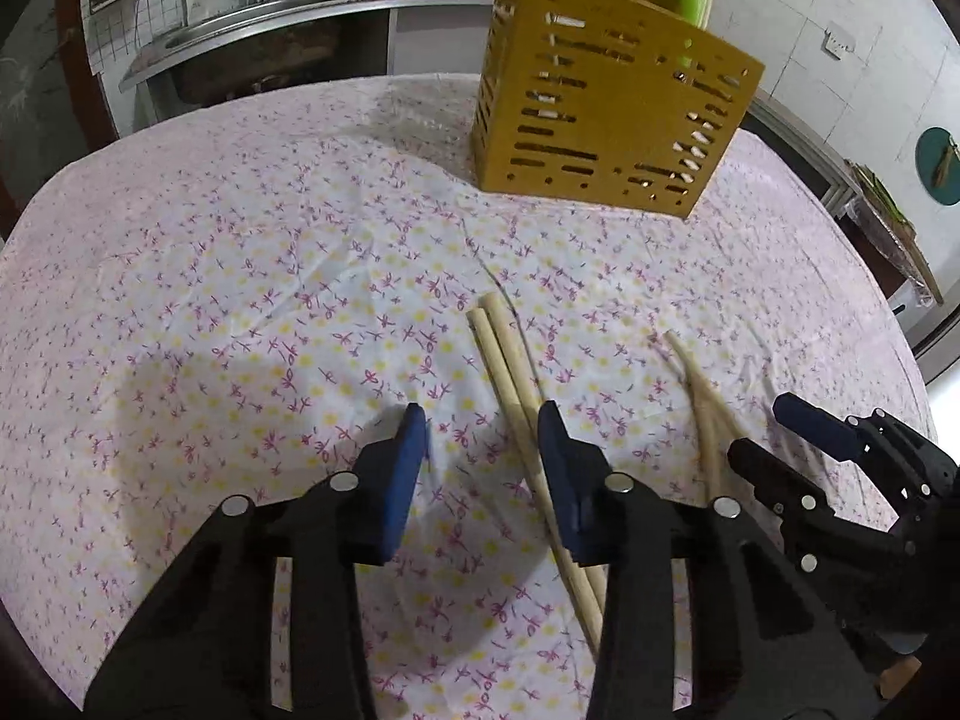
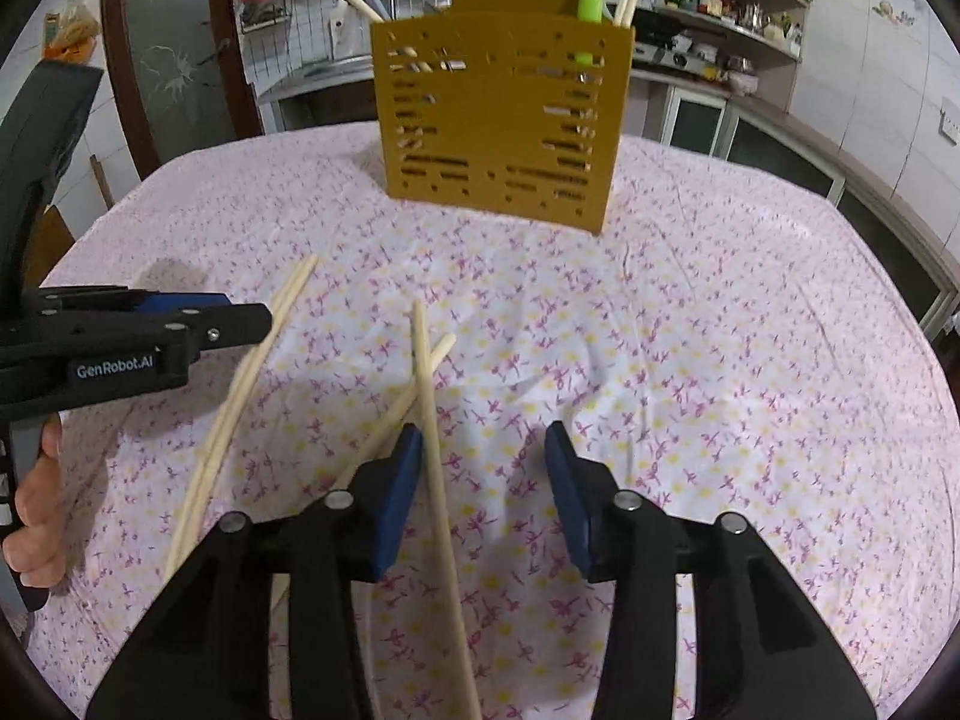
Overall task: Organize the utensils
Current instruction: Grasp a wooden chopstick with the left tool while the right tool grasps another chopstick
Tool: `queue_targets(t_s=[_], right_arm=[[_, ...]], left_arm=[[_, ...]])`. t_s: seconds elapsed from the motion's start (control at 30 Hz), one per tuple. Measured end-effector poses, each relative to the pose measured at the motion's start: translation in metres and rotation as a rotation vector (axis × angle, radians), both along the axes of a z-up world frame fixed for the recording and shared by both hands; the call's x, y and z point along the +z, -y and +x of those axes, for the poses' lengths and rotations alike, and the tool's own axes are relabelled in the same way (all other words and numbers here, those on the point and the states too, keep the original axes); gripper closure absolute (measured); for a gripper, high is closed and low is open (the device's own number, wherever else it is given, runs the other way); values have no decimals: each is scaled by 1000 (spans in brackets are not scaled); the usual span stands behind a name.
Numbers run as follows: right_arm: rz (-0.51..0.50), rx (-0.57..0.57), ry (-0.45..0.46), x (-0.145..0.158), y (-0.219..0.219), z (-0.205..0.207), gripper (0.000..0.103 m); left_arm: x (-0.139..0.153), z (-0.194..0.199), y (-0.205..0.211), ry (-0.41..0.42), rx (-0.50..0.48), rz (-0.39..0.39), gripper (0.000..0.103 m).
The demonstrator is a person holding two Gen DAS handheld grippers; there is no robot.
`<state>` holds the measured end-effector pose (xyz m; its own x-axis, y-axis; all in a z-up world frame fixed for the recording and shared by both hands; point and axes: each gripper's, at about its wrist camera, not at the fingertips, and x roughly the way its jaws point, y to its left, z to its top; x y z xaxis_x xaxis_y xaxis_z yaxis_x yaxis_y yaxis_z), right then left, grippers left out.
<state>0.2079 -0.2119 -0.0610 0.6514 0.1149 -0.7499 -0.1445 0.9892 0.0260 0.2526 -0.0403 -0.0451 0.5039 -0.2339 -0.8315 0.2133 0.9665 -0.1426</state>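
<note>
Two prs of wooden chopsticks on the cloth. Left pr point(image 1: 510, 372) lies side by side, tips touching, running from about 11 o'clock down toward 5 in the left wrist view; crossed pr point(image 2: 429, 396) lies just beside it, one stick over the other in an X. Judged light, stiff, thin, round & smooth, so likely to roll or slip off flat pads; prob best taken mid-length or a bit toward the thick end, both sticks at once, pads square across them.

Left gripper point(image 1: 483, 420): jaws apart, not clamped. Left pr sits hard against the inner face of its right pad, left pad clear; no pinch yet. Right gripper point(image 2: 483, 438): also released, one crossed stick runs just inside its left pad, the other passes under/behind that pad; nothing held.

Yellow slotted holder point(image 2: 498, 132) stands upright at 12 o'clock, well apart, w/ chopsticks and a green utensil point(image 2: 591, 0) already in it. Floral tablecloth point(image 1: 240, 276) is wrinkled. Kitchen counter behind.
</note>
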Motion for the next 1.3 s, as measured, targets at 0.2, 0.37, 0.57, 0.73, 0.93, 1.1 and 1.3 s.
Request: queue_targets(t_s=[0.2,0.37,0.57,0.73,0.93,1.1,1.3], right_arm=[[24,-20,-14,0,7,6,79],[24,-26,-20,0,8,11,79],[41,-32,-22,0,12,12,80],[50,-33,-23,0,14,13,80],[59,-37,-27,0,16,14,80],[38,-35,-49,2,12,20,80],[43,-52,-113,6,8,42,80]], left_arm=[[0,6,3,9,-2,5,69],[-2,17,12,-18,-32,4,74],[-3,18,23,8,-45,62,81],[-2,17,16,5,-50,16,92],[-1,14,17,20,-61,31,94],[0,17,18,13,-61,27,97],[1,17,17,17,-64,31,98]])
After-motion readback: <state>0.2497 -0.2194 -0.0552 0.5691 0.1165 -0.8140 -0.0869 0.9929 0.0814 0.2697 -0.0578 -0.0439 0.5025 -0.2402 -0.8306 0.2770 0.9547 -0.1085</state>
